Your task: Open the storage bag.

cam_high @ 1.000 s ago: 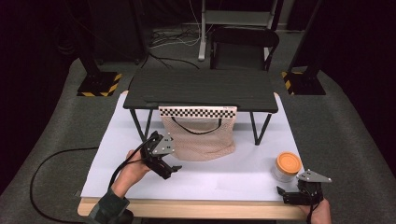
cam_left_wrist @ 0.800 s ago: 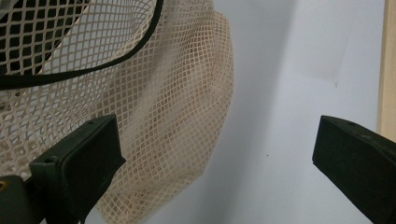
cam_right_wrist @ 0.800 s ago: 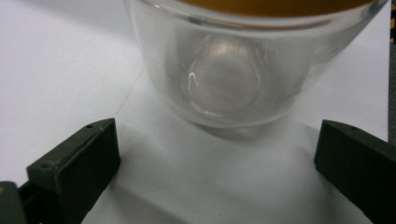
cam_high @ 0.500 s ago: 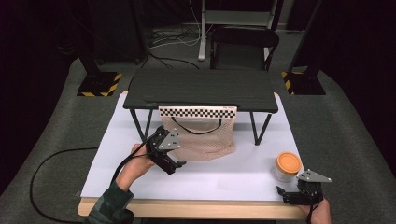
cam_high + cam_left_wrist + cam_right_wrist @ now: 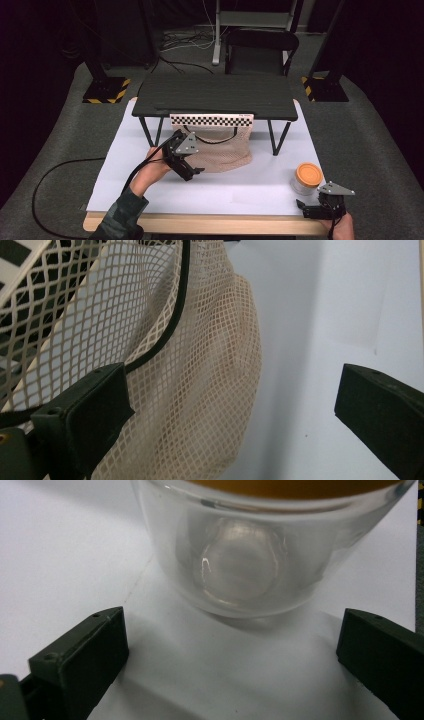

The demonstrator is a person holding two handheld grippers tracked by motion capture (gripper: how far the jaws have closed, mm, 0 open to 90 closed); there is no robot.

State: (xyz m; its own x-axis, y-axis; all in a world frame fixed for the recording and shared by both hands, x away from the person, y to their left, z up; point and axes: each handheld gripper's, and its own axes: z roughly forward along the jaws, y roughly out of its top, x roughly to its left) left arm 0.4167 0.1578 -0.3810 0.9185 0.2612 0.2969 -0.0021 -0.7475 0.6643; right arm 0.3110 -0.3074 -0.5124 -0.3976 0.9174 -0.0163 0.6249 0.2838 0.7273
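1. The mesh bag (image 5: 222, 147) is hanging from the front edge of the small black table (image 5: 215, 95), under a checkered strip (image 5: 212, 119), with its lower part resting on the white sheet (image 5: 150, 185); nothing seems to be lying inside it as far as the netting shows.
2. The left gripper (image 5: 186, 166) is hovering at the bag's left side with its jaws spread wide. In the left gripper view the netting (image 5: 210, 365) and the black handle cord (image 5: 172, 325) are lying between the jaws, one jaw touching the mesh, but nothing is being pinched (so the bag looks approached, not yet grasped).
3. The jar (image 5: 306, 178), clear with an orange lid, is standing upright on the sheet well to the right of the bag.
4. The right gripper (image 5: 320, 210) is waiting just in front of the jar (image 5: 250, 550), jaws wide apart and gripping nothing; by my reading, opening the bag and moving the jar are both remaining.
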